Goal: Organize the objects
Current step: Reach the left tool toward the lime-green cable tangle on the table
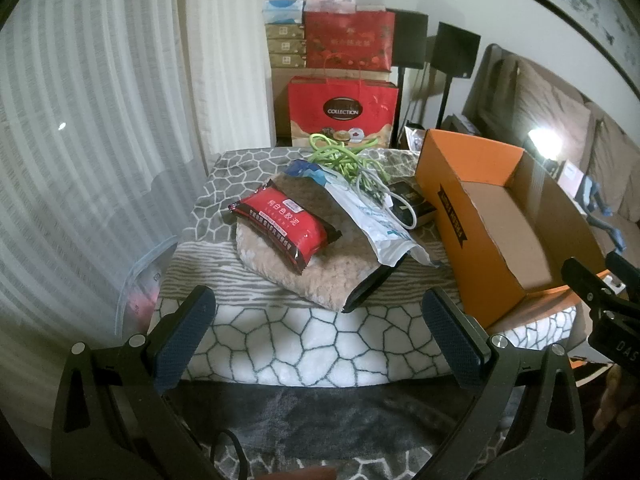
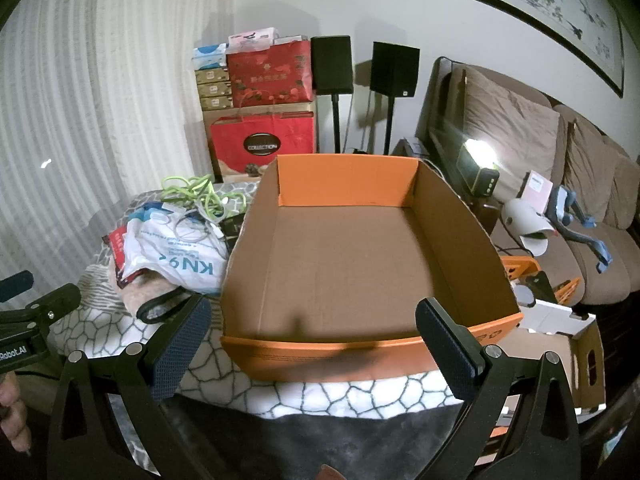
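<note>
An empty orange cardboard box (image 2: 344, 264) stands on the patterned blanket (image 1: 304, 340); it also shows at the right of the left wrist view (image 1: 496, 216). Left of it lies a pile: a red packet (image 1: 286, 226) on a beige fluffy item (image 1: 312, 268), a white KN95 mask bag (image 2: 180, 256), green cables (image 1: 340, 154), grey cable (image 1: 376, 190) and a dark small box (image 1: 412, 198). My left gripper (image 1: 320, 320) is open and empty, in front of the pile. My right gripper (image 2: 314, 328) is open and empty at the box's near wall.
Red gift bags and stacked boxes (image 1: 340, 60) stand behind the table by the curtain. Two black speakers on stands (image 2: 364, 68) are beyond. A brown sofa (image 2: 560, 184) with a lamp and clutter is at the right. A clear plastic bag (image 1: 144, 284) hangs off the left edge.
</note>
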The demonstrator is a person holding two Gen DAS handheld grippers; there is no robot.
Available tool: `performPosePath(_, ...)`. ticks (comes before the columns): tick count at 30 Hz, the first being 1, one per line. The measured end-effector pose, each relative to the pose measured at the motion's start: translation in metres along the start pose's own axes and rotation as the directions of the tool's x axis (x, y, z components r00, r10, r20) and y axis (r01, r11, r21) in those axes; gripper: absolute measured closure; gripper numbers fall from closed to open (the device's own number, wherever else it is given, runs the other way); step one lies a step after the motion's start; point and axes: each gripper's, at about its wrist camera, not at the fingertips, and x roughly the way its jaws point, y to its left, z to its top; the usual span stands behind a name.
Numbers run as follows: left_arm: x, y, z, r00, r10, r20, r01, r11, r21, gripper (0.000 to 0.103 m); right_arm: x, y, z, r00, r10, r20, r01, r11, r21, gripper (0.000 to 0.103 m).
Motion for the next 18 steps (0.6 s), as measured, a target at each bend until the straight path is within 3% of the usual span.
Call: performPosePath(18, 0.0000, -0.0001, 0.0001, 1.000, 0.002, 0.000, -0.002, 1.000, -0.001, 0.000, -0.0010, 0.0006, 0.0040, 1.000, 0.004, -0.001, -0.004, 1.000, 0.000, 0.000)
